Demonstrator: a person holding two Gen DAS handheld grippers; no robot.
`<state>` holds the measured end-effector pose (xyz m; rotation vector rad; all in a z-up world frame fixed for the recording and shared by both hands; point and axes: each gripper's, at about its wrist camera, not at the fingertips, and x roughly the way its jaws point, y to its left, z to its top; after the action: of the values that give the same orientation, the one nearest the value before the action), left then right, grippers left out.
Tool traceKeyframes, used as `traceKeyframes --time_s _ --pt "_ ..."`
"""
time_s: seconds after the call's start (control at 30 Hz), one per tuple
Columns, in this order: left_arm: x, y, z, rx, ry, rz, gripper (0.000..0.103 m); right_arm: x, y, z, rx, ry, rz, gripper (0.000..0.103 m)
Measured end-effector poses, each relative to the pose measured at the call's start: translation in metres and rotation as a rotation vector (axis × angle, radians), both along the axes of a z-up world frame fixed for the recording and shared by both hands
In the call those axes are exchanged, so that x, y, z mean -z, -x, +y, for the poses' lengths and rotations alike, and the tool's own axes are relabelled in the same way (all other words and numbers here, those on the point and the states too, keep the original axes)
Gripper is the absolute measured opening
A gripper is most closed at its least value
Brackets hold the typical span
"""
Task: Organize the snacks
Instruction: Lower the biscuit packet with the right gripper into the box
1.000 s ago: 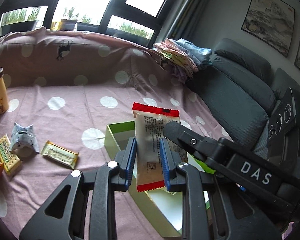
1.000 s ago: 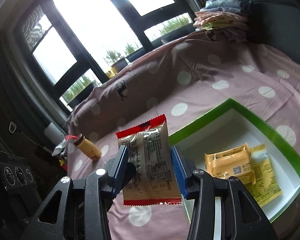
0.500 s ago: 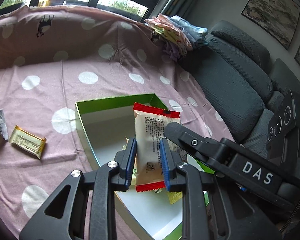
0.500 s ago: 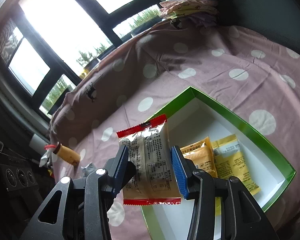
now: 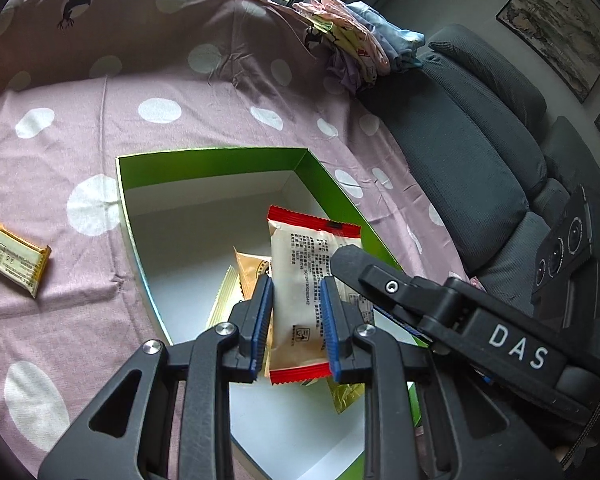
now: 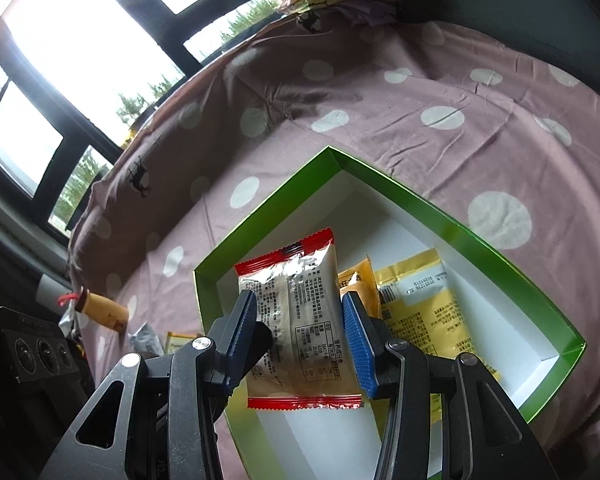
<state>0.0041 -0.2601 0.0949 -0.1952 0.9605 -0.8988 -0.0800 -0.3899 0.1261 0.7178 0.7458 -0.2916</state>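
Note:
Each gripper is shut on a beige snack packet with red ends. My left gripper [image 5: 296, 316] holds its packet [image 5: 306, 280] upright over the green-rimmed white box [image 5: 204, 168]. My right gripper [image 6: 298, 338] holds its packet [image 6: 296, 312] over the same box [image 6: 452, 224]. Orange and yellow packets [image 6: 424, 312] lie in the box; they also show in the left wrist view [image 5: 252, 268]. The right gripper's black body [image 5: 460, 320] sits just right of the left one.
The box lies on a pink polka-dot sheet [image 5: 160, 92]. A gold packet [image 5: 14, 256] lies left of the box. A yellow bottle [image 6: 100, 310] and small packets [image 6: 172, 338] lie at the far left. Folded clothes [image 5: 356, 52] and a grey sofa [image 5: 480, 152] are to the right.
Both grippers have moved over the box and lower toward it, each still holding its packet. The loose snacks on the left have slid out of the left wrist view.

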Motion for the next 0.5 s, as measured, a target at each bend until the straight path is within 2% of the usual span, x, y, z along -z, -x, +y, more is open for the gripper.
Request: traceKeyframes --time_s 0.33,0.5 --pt "0.011 -0.004 -0.009 0.012 -0.016 0.040 0.022 0.011 0.000 -0.010 0.029 -0.021 0.041 0.047" --pt "0.012 -0.002 -0.018 0.016 -0.058 0.016 0.022 0.017 -0.001 -0.015 0.048 -0.034 0.064 0.048"
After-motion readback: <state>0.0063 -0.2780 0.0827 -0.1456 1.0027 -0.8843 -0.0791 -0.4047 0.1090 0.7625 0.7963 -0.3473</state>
